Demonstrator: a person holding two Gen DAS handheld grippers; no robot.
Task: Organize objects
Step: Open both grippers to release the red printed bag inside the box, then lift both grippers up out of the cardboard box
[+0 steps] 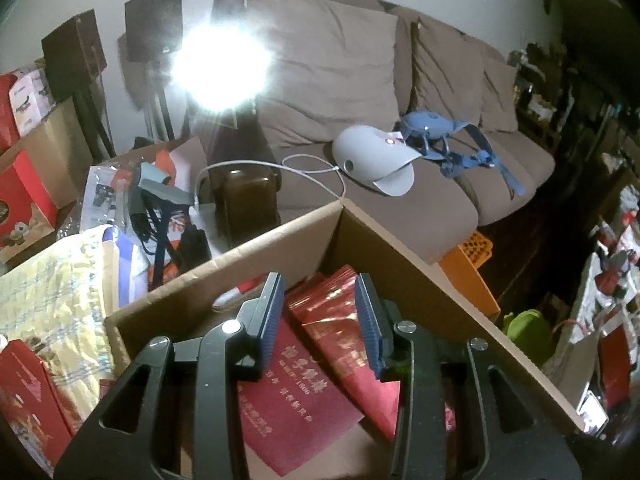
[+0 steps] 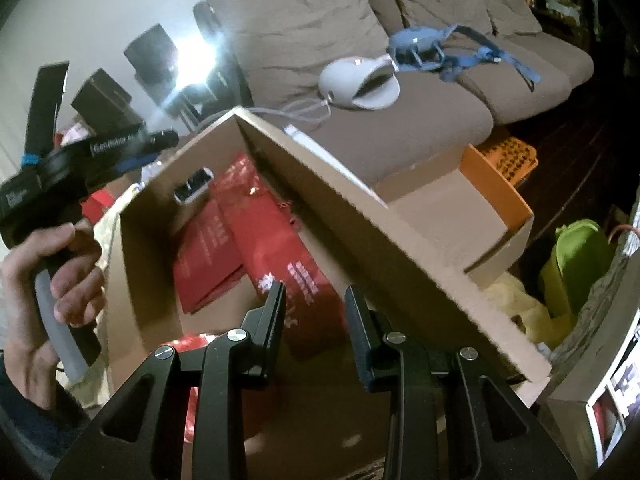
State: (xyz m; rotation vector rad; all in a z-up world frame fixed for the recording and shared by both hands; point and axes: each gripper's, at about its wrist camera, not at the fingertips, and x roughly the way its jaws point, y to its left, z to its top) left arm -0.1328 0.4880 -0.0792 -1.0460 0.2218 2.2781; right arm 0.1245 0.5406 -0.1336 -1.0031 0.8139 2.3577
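Observation:
An open cardboard box [image 1: 280, 236] holds several red packets with gold print [image 1: 304, 396], lying flat and overlapping on its floor. My left gripper [image 1: 320, 314] hangs over the box with its blue-padded jaws apart; nothing is between them and the packets lie below. In the right wrist view the same box [image 2: 360, 216] and red packets [image 2: 276, 240] show. My right gripper [image 2: 316, 312] hovers over the box's near side, jaws apart and empty. At the left a hand [image 2: 52, 292] grips the left gripper's handle.
A brown sofa [image 1: 340, 60] stands behind the box, carrying a white device with a cable [image 1: 372, 156] and a blue strapped thing [image 1: 432, 128]. An orange box [image 1: 468, 276] and a green object [image 1: 528, 328] sit to the right. Bags and clutter [image 1: 152, 208] crowd the left; a lamp [image 1: 220, 68] glares.

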